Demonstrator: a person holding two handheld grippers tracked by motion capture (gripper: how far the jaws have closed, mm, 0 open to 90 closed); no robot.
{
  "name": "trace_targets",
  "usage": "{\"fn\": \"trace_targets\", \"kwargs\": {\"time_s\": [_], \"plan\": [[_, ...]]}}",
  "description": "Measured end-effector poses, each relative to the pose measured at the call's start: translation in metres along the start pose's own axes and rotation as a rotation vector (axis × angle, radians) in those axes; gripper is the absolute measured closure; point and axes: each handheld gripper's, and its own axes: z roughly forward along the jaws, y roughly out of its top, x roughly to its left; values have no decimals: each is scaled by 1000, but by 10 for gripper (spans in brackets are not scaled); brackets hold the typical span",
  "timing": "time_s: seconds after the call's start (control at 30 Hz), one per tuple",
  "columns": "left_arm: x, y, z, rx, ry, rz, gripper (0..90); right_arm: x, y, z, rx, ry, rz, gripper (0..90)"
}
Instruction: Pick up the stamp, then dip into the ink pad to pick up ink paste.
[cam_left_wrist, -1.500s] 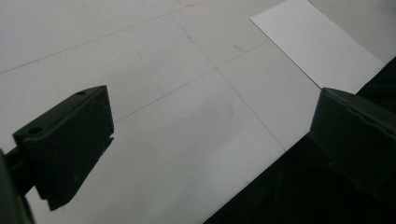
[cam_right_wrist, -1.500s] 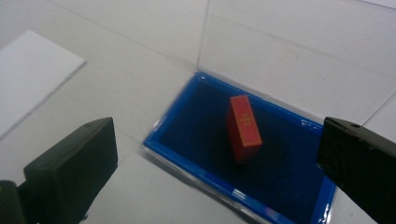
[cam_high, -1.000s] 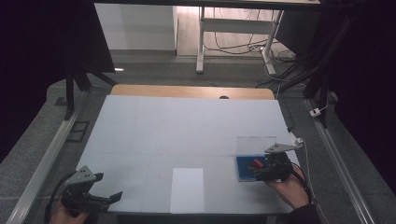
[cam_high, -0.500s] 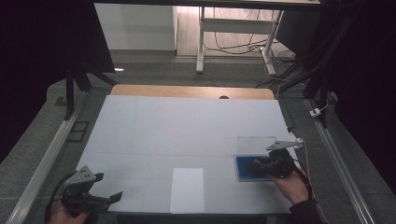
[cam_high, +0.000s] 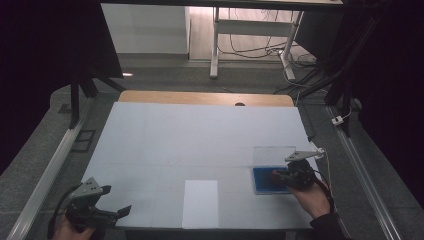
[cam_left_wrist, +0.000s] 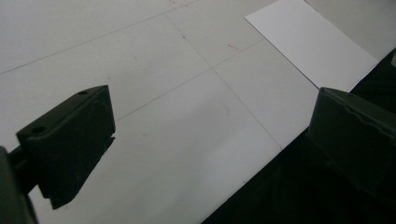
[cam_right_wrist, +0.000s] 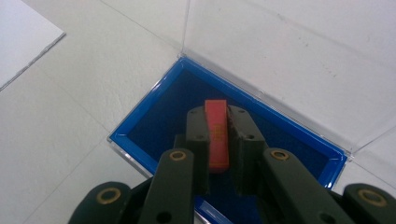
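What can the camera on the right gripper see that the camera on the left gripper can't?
The right gripper view shows the right gripper, whose jaws have just been closing, clamped on a small red block over a blue-lined tray with its clear lid standing open.

The left gripper view shows the left gripper with its jaws wide apart, nothing between them, near the table's dark front edge.

Both views share the pale table with thin lines on it and the white paper sheet.
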Motion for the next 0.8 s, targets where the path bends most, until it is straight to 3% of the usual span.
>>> {"fn": "trace_targets", "kwargs": {"time_s": [0.17, 0.37, 0.5, 0.8], "plan": [[0, 0, 0, 0, 0, 0, 10, 0, 1, -6, -42, 0, 6, 801], [-1, 0, 0, 3, 2, 2, 10, -1, 0, -10, -56, -6, 0, 801], [1, 0, 0, 0, -3, -5, 11, -3, 0, -16, -80, -20, 21, 802], [1, 0, 0, 1, -2, -6, 12, -16, -4, -20, -81, -72, 79, 802]]}}
